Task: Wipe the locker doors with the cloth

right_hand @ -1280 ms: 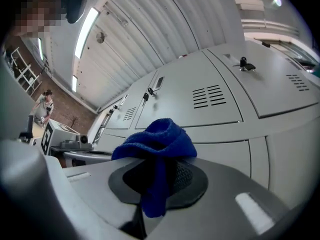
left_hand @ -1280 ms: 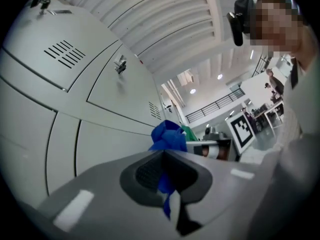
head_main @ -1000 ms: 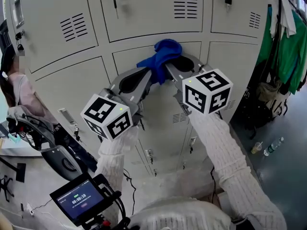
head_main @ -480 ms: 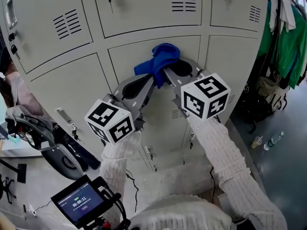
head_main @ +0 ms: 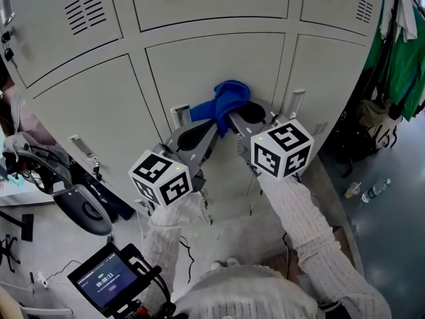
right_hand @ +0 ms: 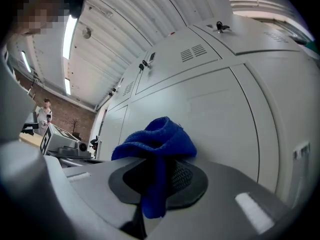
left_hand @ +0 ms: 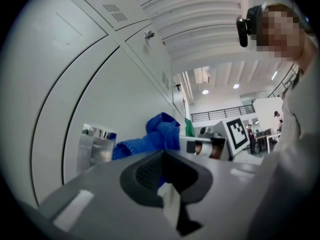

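A blue cloth (head_main: 226,102) is bunched up against the middle grey locker door (head_main: 219,62), near its lower part. Both grippers hold it from below, side by side. My left gripper (head_main: 212,122) is shut on the cloth's left tail, which shows in the left gripper view as the blue cloth (left_hand: 150,136) beyond the closed left gripper (left_hand: 162,154). My right gripper (head_main: 230,115) is shut on the right part. In the right gripper view a strip of the blue cloth (right_hand: 156,149) hangs down between the shut jaws of the right gripper (right_hand: 154,166).
Metal door handles (head_main: 179,115) (head_main: 296,102) stick out on either side of the cloth. Green clothes (head_main: 402,52) hang at the right, and bottles (head_main: 373,191) lie on the floor there. A screen device (head_main: 106,282) and dark gear (head_main: 80,205) sit at the lower left.
Both grippers and the cloth have slid down the middle locker door, from its top edge to near its handle height. Both stay shut on the cloth.
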